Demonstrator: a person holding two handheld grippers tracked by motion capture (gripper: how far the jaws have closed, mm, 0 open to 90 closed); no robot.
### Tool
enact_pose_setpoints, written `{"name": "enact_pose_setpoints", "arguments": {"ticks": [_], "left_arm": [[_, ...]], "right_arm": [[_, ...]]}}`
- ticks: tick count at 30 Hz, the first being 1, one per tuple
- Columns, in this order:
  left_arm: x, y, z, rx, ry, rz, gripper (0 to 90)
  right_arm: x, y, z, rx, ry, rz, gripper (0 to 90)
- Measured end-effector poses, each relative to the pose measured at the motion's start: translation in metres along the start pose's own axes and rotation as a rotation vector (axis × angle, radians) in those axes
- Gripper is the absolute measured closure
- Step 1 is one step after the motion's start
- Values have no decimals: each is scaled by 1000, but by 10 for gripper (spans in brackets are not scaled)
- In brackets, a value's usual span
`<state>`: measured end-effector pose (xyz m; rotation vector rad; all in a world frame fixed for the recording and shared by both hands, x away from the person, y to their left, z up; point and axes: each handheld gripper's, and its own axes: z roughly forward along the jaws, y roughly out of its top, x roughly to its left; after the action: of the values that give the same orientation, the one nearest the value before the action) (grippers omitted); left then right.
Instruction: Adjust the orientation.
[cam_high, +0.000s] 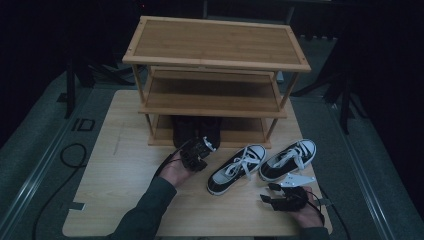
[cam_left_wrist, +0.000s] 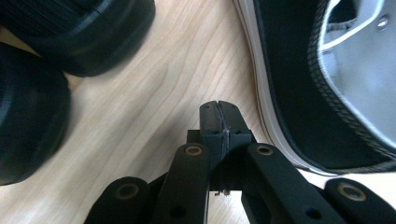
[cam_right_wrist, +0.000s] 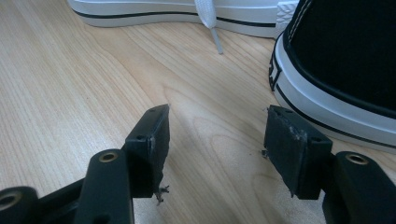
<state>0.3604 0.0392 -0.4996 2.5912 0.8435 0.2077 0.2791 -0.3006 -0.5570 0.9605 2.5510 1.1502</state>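
Two sets of tongs work a wooden counter (cam_high: 125, 150): the left tongs (cam_left_wrist: 219, 112), pressed together on nothing, sit between a black-and-white sneaker (cam_left_wrist: 299, 93) and two black shoes (cam_left_wrist: 74, 32). The right tongs (cam_right_wrist: 215, 135) stand spread and empty beside a second sneaker (cam_right_wrist: 345, 56), near a bamboo shoe rack (cam_high: 215, 45).

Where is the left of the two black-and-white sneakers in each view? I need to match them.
High view: left sneaker, right of centre, in front of the rack.
Left gripper view: left sneaker along the right side, opening visible.
Right gripper view: left sneaker, its white sole along the top edge, lace dangling.
Shared landmark: light wood tabletop.
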Motion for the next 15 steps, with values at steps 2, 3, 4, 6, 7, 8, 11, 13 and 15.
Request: {"name": "enact_pose_setpoints", "arguments": {"ticks": [2,3,4,6,7,8,11,13,15], "left_arm": [[1,-1,4,8,-5,0,900],[1,-1,7,6,-7,-5,900],[1,-2,8,8,-11,-9,900],[0,-2,11,18,-21,-1,900],[-1,-3,12,21,-24,2,900],[-2,-3,13,30,-26,11,900],[-5,-5,16,27,-46,9,900],[-7,-6,19,26,-69,10,900],[-7,-7,22,40,-95,27,900]], "right_arm": [[0,0,0,0,-1,1,402],[0,0,0,0,-1,1,402],[0,0,-1,0,-2,1,402],[-1,-1,-1,1,-5,4,402],[-1,-1,-1,2,-6,5,402],[-1,-1,-1,2,-7,5,402],[-2,-1,-2,2,-9,5,402],[-2,-1,-2,3,-11,7,402],[-2,-1,-2,2,-13,8,402]]}}
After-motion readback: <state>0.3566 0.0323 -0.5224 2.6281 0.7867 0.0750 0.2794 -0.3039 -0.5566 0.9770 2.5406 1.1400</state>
